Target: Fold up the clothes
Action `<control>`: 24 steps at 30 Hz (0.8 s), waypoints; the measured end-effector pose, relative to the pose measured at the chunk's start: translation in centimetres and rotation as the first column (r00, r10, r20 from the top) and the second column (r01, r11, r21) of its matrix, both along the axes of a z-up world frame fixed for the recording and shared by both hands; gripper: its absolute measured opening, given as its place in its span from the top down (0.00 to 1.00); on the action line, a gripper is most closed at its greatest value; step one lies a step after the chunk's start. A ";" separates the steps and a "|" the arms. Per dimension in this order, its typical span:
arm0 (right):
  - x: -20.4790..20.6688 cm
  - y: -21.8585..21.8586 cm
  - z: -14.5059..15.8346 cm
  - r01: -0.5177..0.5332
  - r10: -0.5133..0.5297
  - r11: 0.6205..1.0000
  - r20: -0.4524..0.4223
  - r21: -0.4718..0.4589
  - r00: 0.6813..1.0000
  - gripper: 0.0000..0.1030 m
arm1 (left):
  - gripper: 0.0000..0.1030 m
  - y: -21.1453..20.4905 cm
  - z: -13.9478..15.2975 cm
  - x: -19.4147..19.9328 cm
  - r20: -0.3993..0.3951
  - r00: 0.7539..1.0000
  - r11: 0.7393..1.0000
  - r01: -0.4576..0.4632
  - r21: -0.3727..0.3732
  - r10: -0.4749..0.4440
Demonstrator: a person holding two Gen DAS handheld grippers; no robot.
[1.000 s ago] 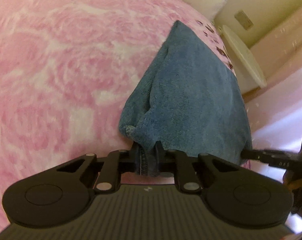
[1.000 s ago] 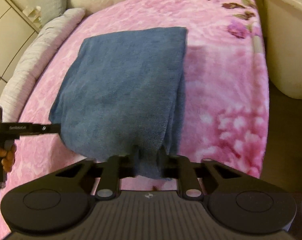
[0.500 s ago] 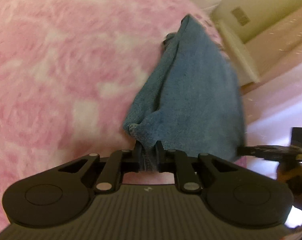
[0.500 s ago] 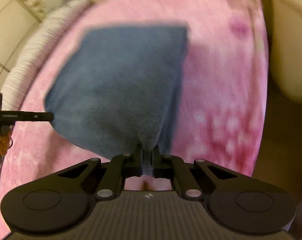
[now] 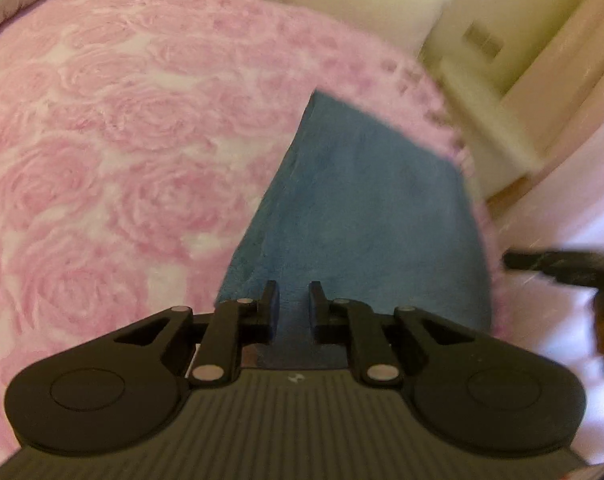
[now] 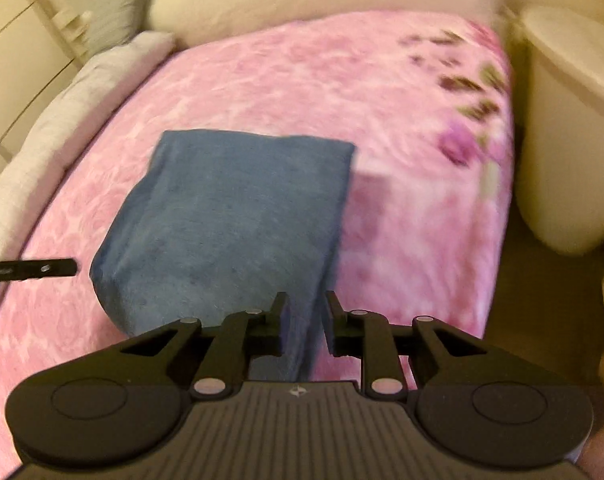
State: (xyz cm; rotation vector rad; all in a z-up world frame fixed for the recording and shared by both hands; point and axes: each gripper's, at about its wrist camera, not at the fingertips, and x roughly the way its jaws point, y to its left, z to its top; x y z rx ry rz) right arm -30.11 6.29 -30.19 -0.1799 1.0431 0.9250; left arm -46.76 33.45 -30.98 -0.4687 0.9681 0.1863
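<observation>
So both my grippers have their jaws spread right now, nothing pinched. The left gripper sits over the near edge of the blue cloth, fingers apart with the fabric showing in the gap. Same deal with the right gripper: fingers wide, and the near right corner of the blue cloth runs down between them without being squeezed.

The cloth itself is a folded rectangle lying flat on the pink rose-pattern blanket, close to the near edge of the bed and toward its right side. In the right wrist view its left side looks puffed up a bit, the right side straight.

Container-wise, the only thing I can spot is a cream-coloured bin standing on the floor just beside the right edge of the bed. Can't see into it from here.

Room stuff: cream pillows along the far edge of the bed, a pale quilted roll along the left edge, white cabinet fronts past that. The blanket's far right corner has darker flower prints. Everything's kinda motion-blurred.
</observation>
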 end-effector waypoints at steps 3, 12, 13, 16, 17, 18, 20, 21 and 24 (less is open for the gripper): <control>1.0 1.9 -1.2 -0.067 0.071 0.992 0.031 -0.103 0.997 0.74 | 0.91 -0.6 -0.1 2.3 -0.024 1.000 0.999 0.009 0.044 -0.008; 5.0 5.7 2.0 -0.140 0.144 0.989 0.101 -0.041 0.984 0.71 | 0.90 -2.0 3.0 8.4 0.021 0.998 0.986 0.048 0.160 -0.052; 5.3 6.8 1.8 -0.165 0.169 0.985 0.112 -0.044 0.979 0.71 | 0.90 -1.7 2.6 9.3 0.031 0.998 0.987 0.047 0.156 -0.052; 6.6 9.2 0.2 -0.207 0.217 0.974 0.124 -0.087 0.968 0.71 | 0.90 -0.8 1.6 11.7 0.054 0.997 0.990 0.048 0.132 -0.056; 7.2 9.8 -0.4 -0.216 0.228 0.971 0.123 -0.103 0.966 0.71 | 0.90 -0.4 0.8 12.7 0.044 0.997 0.989 0.050 0.136 -0.056; 7.8 10.3 -1.1 -0.223 0.235 0.968 0.113 -0.113 0.965 0.72 | 0.90 0.0 0.3 13.4 0.027 0.998 0.989 0.047 0.142 -0.051; 9.0 10.8 -2.4 -0.232 0.243 0.965 0.081 -0.124 0.967 0.77 | 0.90 0.8 -0.8 15.0 -0.008 0.999 0.987 0.041 0.155 -0.041; 9.6 11.1 -2.9 -0.236 0.246 0.963 0.066 -0.127 0.967 0.78 | 0.90 1.5 -1.4 15.5 -0.017 1.000 0.990 0.026 0.136 -0.023; 11.3 12.0 -4.2 -0.241 0.246 0.962 0.030 -0.130 0.969 0.79 | 0.88 3.1 -2.7 17.2 -0.036 0.999 0.996 -0.010 0.091 0.013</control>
